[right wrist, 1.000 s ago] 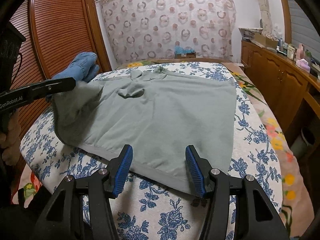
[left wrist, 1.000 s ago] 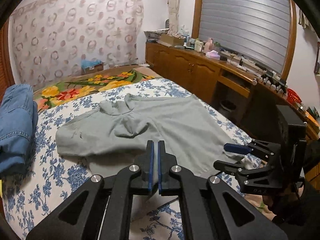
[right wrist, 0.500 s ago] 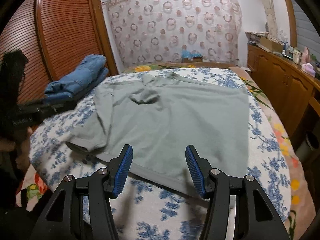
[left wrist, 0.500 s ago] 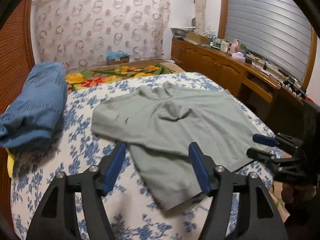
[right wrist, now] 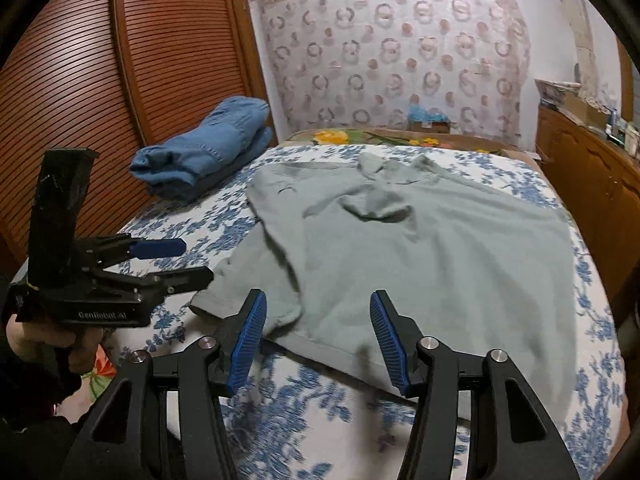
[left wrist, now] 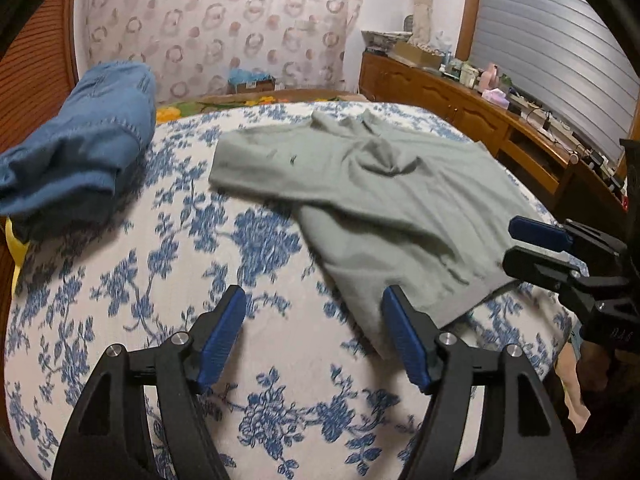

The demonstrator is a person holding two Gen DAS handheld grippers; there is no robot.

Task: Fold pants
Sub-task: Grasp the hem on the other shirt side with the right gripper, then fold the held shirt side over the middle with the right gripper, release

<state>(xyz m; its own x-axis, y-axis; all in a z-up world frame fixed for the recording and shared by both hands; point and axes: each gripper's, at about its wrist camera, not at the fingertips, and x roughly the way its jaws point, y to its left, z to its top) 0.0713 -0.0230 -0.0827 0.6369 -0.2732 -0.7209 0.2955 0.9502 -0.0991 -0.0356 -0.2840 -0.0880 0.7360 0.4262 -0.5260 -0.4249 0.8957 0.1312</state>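
Left wrist view, taking the grey garment (left wrist: 384,208) as the landmark: to its far left, a folded stack of blue denim (left wrist: 76,152) lies on the edge of the bed (left wrist: 120,280), well apart from the garment, with floral sheet between them. The left gripper (left wrist: 314,336) hangs above the bedsheet just left of the garment's near corner, its jaws spread wide and empty; its right blue pad sits over the garment's near hem, while its left pad is over bare sheet. The garment lies mostly flat, one side flap folded in over its body, with a bunched fold near its far end. At the garment's right edge, the right gripper (left wrist: 536,248) shows side-on with its fingers parted, holding nothing. Beyond the garment to the right runs a wooden cabinet (left wrist: 460,100) with small clutter on top.

Right wrist view: left of the garment (right wrist: 420,240), the left gripper (right wrist: 180,260) is held in a hand (right wrist: 48,340), its fingers apart, their tips beside the garment's folded near-left corner. The denim (right wrist: 204,156) lies behind it. The right gripper (right wrist: 318,340) has its jaws wide open above the garment's near hem, which lies between and just beyond the pads.
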